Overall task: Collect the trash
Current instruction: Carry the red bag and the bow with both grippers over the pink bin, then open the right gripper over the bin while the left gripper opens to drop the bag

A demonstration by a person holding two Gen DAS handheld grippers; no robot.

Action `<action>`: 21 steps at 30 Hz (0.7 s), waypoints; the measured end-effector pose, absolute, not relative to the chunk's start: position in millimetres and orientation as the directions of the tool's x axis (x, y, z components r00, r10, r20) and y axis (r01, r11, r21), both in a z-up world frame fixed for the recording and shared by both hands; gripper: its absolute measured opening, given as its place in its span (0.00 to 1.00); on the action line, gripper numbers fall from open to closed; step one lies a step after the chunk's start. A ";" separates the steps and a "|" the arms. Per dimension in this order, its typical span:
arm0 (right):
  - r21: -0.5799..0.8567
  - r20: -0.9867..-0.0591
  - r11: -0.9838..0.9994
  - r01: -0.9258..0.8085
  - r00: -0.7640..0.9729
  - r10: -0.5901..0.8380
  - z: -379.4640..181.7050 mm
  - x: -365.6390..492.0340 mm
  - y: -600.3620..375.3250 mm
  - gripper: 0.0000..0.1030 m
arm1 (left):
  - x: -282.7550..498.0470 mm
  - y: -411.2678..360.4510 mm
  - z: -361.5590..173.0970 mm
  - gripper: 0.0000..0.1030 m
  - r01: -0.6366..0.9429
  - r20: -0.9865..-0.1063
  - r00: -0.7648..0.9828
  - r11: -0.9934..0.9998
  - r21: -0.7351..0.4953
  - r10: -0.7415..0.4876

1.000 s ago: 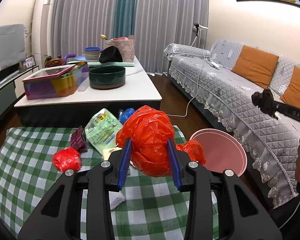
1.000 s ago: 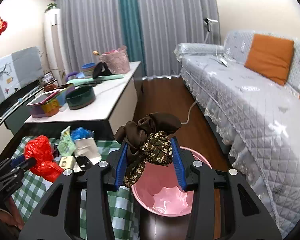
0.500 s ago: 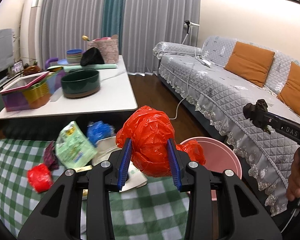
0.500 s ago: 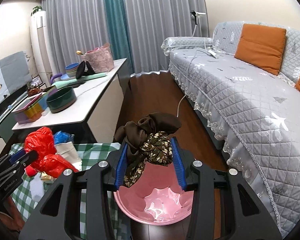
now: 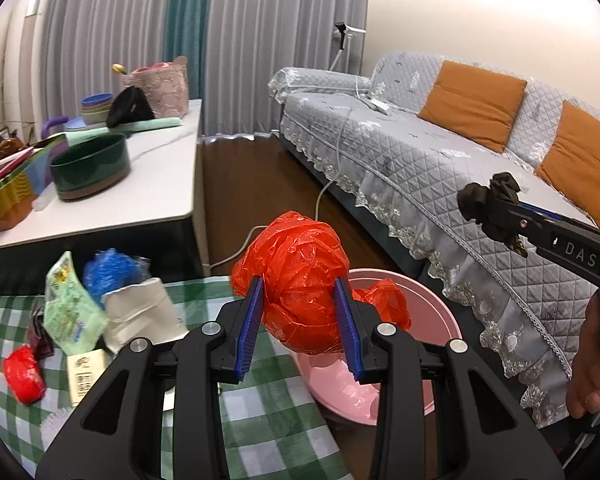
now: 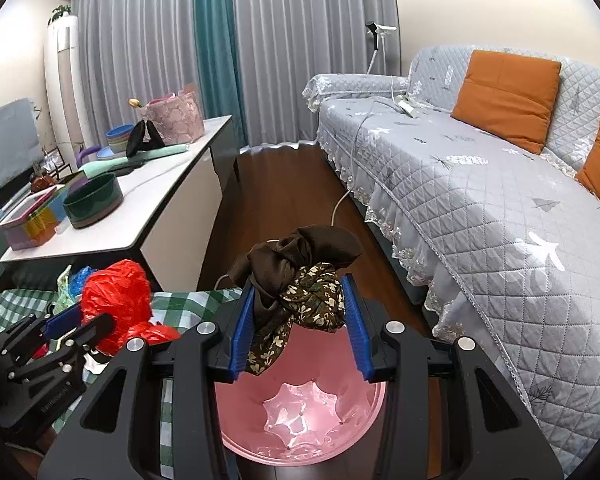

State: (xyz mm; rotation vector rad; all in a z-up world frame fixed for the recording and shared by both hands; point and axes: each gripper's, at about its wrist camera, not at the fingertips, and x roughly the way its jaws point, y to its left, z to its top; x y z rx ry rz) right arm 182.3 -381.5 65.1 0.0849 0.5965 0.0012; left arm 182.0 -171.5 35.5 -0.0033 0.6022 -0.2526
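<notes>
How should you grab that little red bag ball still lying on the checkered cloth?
Take the small red plastic wad across its rounded middle, coming down from above. It lies alone near the edge of the green checkered cloth, apart from the dark wrapper beside it, so fingers should fit on both sides. It looks soft and crumpled, so a gentle squeeze should hold it.

The right gripper (image 6: 298, 320) clamps a knotted brown floral cloth (image 6: 300, 280) above the empty pink bin (image 6: 300, 420). At left, the left gripper (image 6: 76, 326) pinches a crumpled red plastic bag (image 6: 116, 296) over the green checked tablecloth (image 6: 188, 298).
</notes>
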 end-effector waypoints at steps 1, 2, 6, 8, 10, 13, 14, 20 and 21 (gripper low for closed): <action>0.079 -0.565 0.997 0.025 0.825 0.024 63.7 183.8 -381.8 0.41 | 182.7 -173.8 33.9 0.34 0.237 -0.562 0.792 0.968 -0.077 -0.238; 0.080 -0.568 0.996 0.027 0.823 0.023 62.9 185.1 -382.3 0.41 | 184.4 -176.2 32.0 0.34 0.241 -0.566 0.788 0.967 -0.077 -0.242; 0.078 -0.574 0.996 0.032 0.819 0.019 60.3 187.8 -384.4 0.41 | 190.2 -183.5 26.9 0.34 0.253 -0.578 0.777 0.965 -0.077 -0.250; 0.080 -0.576 0.996 0.035 0.817 0.018 60.0 189.1 -384.5 0.41 | 192.3 -186.7 24.9 0.34 0.259 -0.582 0.773 0.963 -0.075 -0.253; 0.081 -0.579 0.996 0.037 0.815 0.017 59.1 190.2 -385.0 0.41 | 194.6 -189.3 23.7 0.34 0.263 -0.585 0.770 0.962 -0.075 -0.256; 0.081 -0.582 0.996 0.038 0.813 0.017 58.3 191.3 -385.1 0.41 | 198.0 -191.3 22.7 0.34 0.267 -0.588 0.766 0.961 -0.076 -0.259; 0.081 -0.583 0.996 0.038 0.812 0.016 57.8 191.7 -385.1 0.41 | 198.7 -192.0 22.5 0.35 0.269 -0.589 0.765 0.960 -0.075 -0.260; 0.084 -0.587 0.996 0.037 0.809 0.019 55.7 193.5 -385.8 0.43 | 202.6 -193.5 21.6 0.35 0.278 -0.595 0.758 0.957 -0.077 -0.268; 0.085 -0.587 0.996 0.036 0.809 0.021 55.7 193.4 -385.8 0.44 | 203.8 -194.5 21.7 0.36 0.290 -0.595 0.752 0.953 -0.086 -0.283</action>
